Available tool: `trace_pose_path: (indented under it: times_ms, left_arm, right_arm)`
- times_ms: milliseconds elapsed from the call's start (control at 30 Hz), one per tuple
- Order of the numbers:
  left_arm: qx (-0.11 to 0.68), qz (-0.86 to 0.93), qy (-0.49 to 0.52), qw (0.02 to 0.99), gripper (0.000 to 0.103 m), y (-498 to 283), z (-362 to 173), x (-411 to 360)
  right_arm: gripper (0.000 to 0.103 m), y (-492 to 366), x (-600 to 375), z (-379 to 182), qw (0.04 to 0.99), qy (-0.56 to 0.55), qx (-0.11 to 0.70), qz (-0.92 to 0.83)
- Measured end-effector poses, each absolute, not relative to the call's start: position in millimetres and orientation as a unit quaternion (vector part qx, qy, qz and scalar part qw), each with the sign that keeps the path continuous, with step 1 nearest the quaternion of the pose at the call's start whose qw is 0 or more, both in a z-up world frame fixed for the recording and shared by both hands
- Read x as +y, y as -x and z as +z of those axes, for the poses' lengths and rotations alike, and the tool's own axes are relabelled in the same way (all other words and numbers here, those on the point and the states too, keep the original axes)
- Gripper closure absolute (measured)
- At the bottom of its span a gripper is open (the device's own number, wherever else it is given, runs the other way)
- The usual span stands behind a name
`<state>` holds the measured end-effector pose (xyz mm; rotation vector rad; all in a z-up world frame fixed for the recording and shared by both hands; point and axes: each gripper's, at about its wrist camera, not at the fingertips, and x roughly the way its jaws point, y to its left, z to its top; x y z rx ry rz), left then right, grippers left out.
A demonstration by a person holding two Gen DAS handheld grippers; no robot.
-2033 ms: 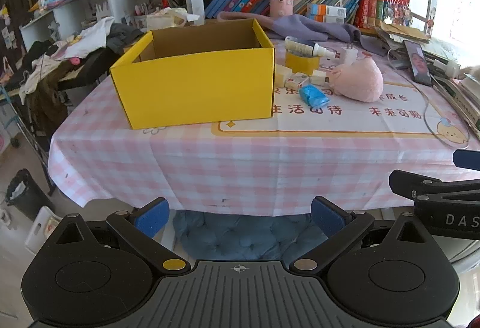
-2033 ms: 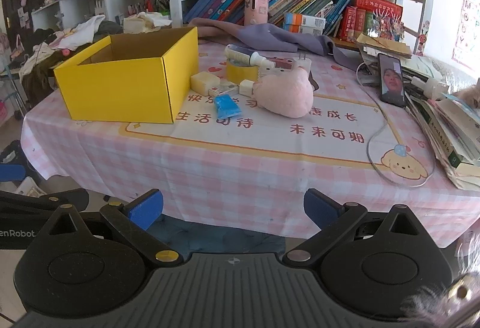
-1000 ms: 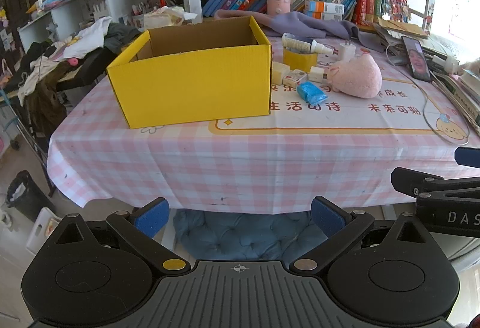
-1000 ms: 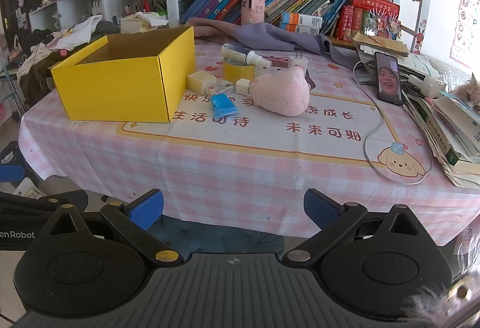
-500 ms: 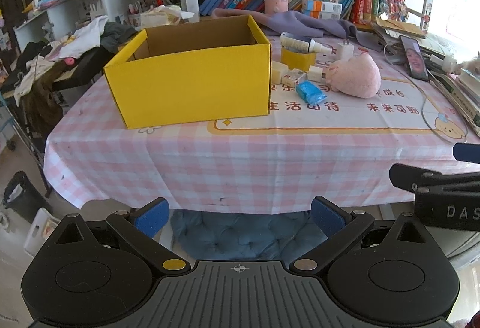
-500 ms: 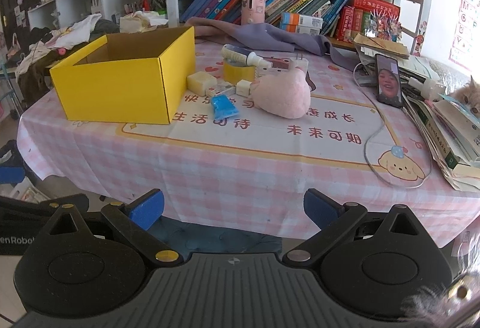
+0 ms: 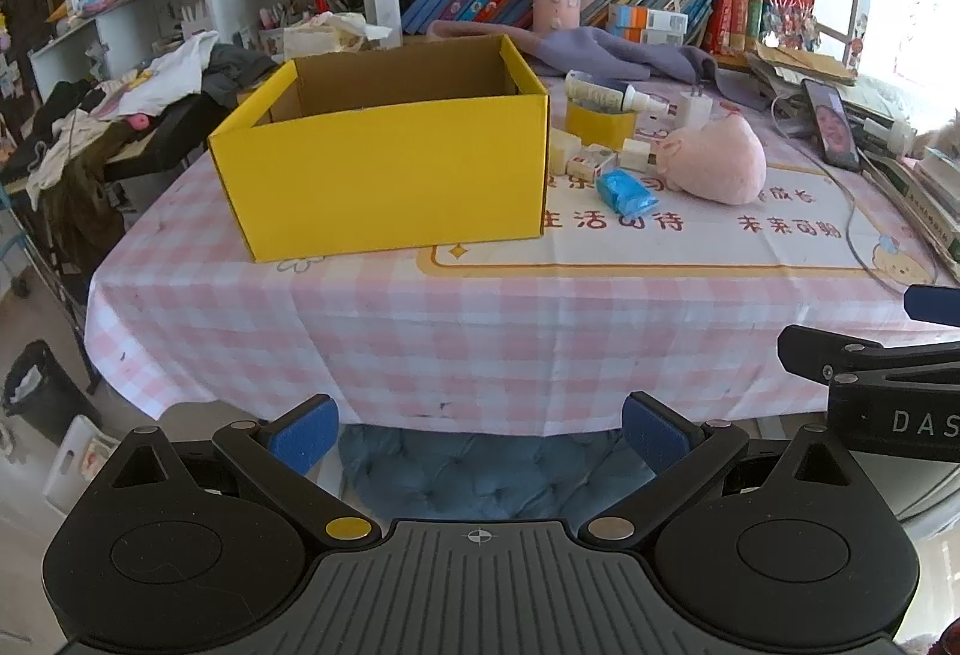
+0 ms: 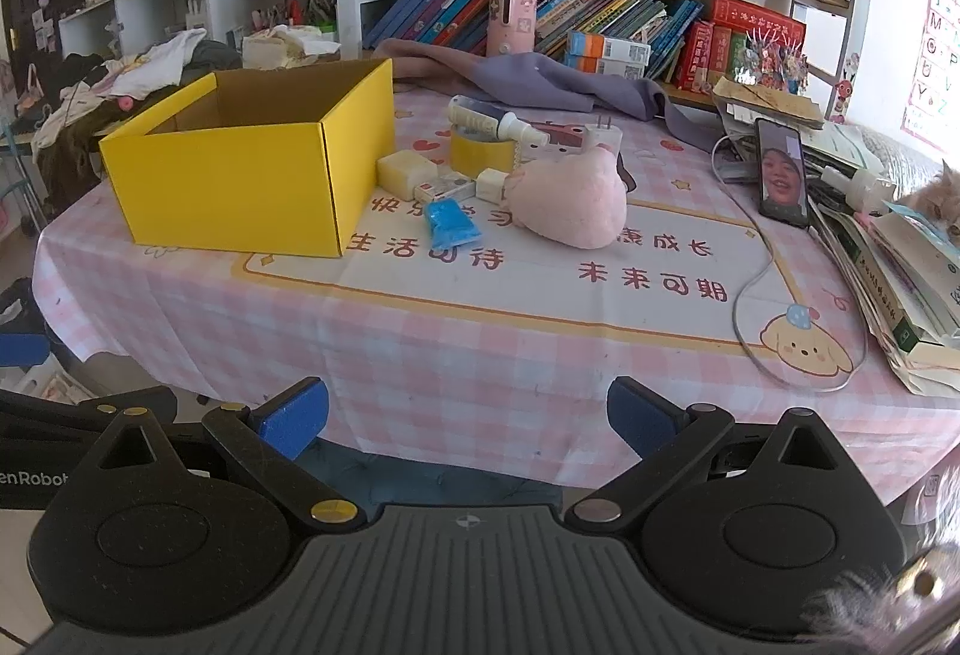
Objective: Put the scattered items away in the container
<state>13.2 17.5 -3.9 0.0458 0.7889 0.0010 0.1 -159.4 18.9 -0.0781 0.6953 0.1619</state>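
Open yellow box (image 7: 384,181), items (image 7: 624,190) beside

An open cardboard box (image 8: 240,181) stands on the left part of the desk (image 8: 480,355). Just right of it lie a foil packet (image 8: 451,224), small boxes (image 8: 447,187) and a plush toy (image 8: 570,205). Behind these, a tube (image 8: 495,121) rests across a tape roll (image 8: 483,151). A phone (image 8: 782,170) lies farther right, bookshelves (image 8: 600,19) behind.

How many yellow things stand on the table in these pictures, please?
2. The yellow box stands open at the table's left part. The yellow tape roll stands right of it, behind the small boxes, a white bottle lying across it. Others may be hidden.
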Motion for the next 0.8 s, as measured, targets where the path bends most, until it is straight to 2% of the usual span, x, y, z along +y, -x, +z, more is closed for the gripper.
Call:
trace_pose_path:
  times_ms: [800]
  left_arm:
    - [0.373,-0.025,-0.032,0.927,0.001,-40,-5,-5]
  right_arm:
    - [0.004,-26,-184,13,0.934,0.021,0.35,0.064]
